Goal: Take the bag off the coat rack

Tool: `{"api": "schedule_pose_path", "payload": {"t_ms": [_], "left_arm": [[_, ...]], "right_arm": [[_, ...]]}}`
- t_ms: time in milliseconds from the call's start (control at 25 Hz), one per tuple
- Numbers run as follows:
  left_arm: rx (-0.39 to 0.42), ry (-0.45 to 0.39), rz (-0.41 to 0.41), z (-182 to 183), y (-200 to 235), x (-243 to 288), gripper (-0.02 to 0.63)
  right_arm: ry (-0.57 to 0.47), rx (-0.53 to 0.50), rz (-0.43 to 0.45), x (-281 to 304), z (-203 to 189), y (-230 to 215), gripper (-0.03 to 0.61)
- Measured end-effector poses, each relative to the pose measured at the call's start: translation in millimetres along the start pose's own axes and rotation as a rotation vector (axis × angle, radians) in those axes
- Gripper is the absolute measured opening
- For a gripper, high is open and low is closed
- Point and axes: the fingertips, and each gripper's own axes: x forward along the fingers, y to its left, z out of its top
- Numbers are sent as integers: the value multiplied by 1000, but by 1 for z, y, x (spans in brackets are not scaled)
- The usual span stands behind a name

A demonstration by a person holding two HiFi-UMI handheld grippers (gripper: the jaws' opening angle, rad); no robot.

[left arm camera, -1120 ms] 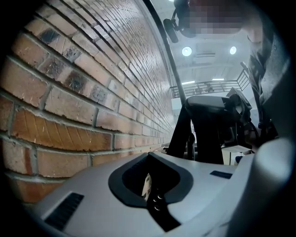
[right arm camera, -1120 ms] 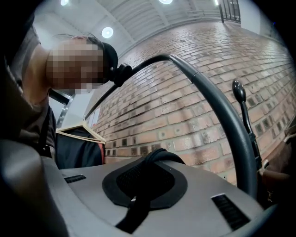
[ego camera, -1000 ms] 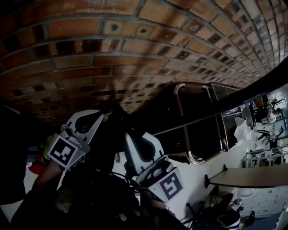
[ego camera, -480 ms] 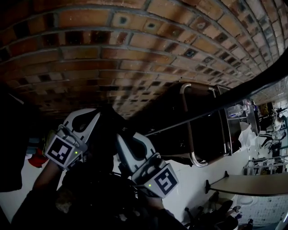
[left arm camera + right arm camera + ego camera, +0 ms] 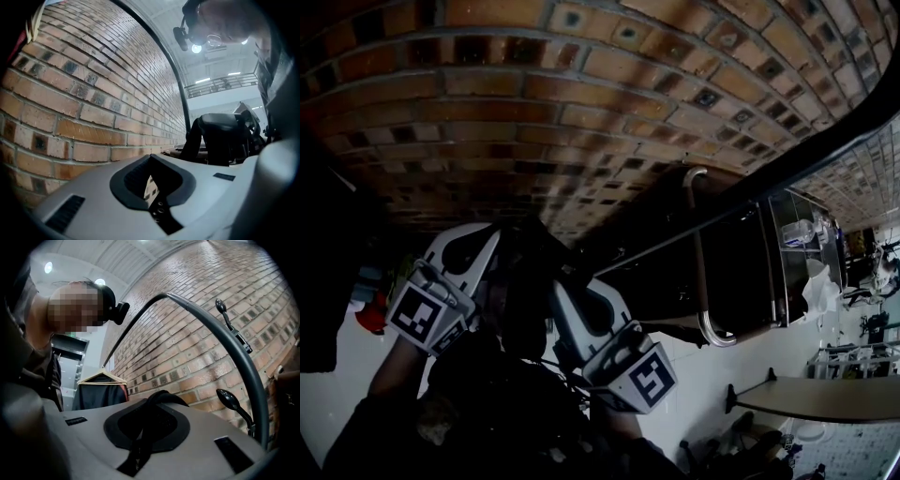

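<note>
Black fabric bag [image 5: 521,286] hangs between my tongs: my right gripper [image 5: 150,420] clenches its black webbing strap [image 5: 161,398], my left gripper [image 5: 151,183] is closed on nothing, and the strap looks clear of the grey tubular coat rack [image 5: 233,345], so I judge only carrying away remains.

2 hand-held grippers: the left hand-held gripper [image 5: 492,251] and the right hand-held gripper [image 5: 562,286], carrying 2 marker cubes [image 5: 422,317] between them; 1 black bag [image 5: 525,291] with 1 strap [image 5: 161,397]; 1 coat rack pole [image 5: 234,357] bearing 2 hooks [image 5: 225,310]; 1 wooden hanger [image 5: 101,376] with 1 dark garment [image 5: 96,397]; 1 brick wall [image 5: 581,112]
</note>
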Motion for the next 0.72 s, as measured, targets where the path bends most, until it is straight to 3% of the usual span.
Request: {"api": "schedule_pose_path", "payload": {"t_ms": [720], "left_arm": [[24,4,33,-12,-97,-65,32]], "right_arm": [[-7,11,6,-102,-7,56,20]]}}
